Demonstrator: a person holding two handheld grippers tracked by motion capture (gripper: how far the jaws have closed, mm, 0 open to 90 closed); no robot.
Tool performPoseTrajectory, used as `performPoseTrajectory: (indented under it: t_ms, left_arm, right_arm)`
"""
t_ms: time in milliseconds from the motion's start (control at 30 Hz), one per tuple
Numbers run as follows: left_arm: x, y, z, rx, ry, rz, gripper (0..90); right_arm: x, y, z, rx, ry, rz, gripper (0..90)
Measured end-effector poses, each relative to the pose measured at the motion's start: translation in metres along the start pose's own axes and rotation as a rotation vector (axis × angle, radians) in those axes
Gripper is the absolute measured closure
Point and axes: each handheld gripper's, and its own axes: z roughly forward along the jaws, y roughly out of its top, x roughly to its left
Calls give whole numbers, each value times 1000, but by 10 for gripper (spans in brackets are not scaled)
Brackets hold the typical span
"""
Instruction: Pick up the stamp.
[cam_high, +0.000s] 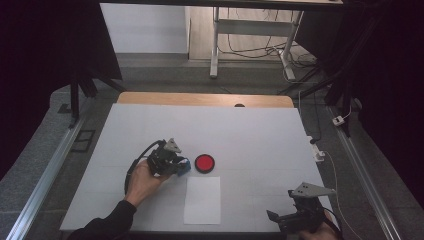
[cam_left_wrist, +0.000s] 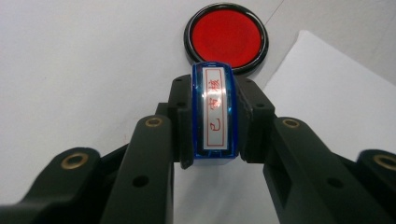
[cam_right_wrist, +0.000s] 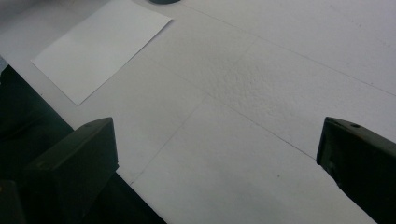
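Left gripper clamped on a small blue stamp, jaws pressing its two long flat sides, white label with red characters facing the camera; in the high view, left of frame centre, just beside the red ink pad and just above the upper left corner of the white paper sheet on the desk; probably light, rigid plastic, smooth and glossy, so likely to slip or twist if pinched near an edge; best held as now, squarely across the flat sides around mid-body, printing face kept clear; inked face liable to smudge; right gripper at lower right of the high view, jaws spread wide, nothing between them
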Motion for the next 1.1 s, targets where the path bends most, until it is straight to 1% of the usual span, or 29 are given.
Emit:
performPoseTrajectory:
  t_ms: [167, 200, 267, 400, 467, 533, 633, 800, 900, 1100]
  left_arm:
    - [-1, 2, -7, -26, -31, -10, 705]
    - [-1, 2, -9, -30, -33, -5, 704]
    - [-3, 2, -12, -38, -29, 4, 704]
    - [-5, 2, -18, -56, -25, 8, 705]
    - [-7, 2, -20, -59, -23, -1, 704]
    - [-9, 2, -22, -69, -26, 2, 704]
    - [-12, 1, -26, -78, -44, 11, 704]
    - [-18, 1, -29, -91, -60, 44, 704]
    - [-22, 1, -30, -84, -67, 38, 704]
    - [-27, 1, -32, -91, -76, 50, 704]
  right_arm:
    - [0, 0, 0, -2, 2, 0, 0]
    - [0, 0, 0, -2, 2, 0, 0]
    - [0, 0, 0, -2, 3, 1, 0]
    - [0, 0, 0, -2, 3, 0, 0]
    - [0, 0, 0, -2, 4, -1, 0]
    - [0, 0, 0, -2, 4, -1, 0]
    - [0, 0, 0, -3, 5, -1, 0]
    - [0, 0, 0, -3, 6, -1, 0]
    - [0, 0, 0, -3, 6, -2, 0]
    - [0, 0, 0, -3, 7, -3, 0]
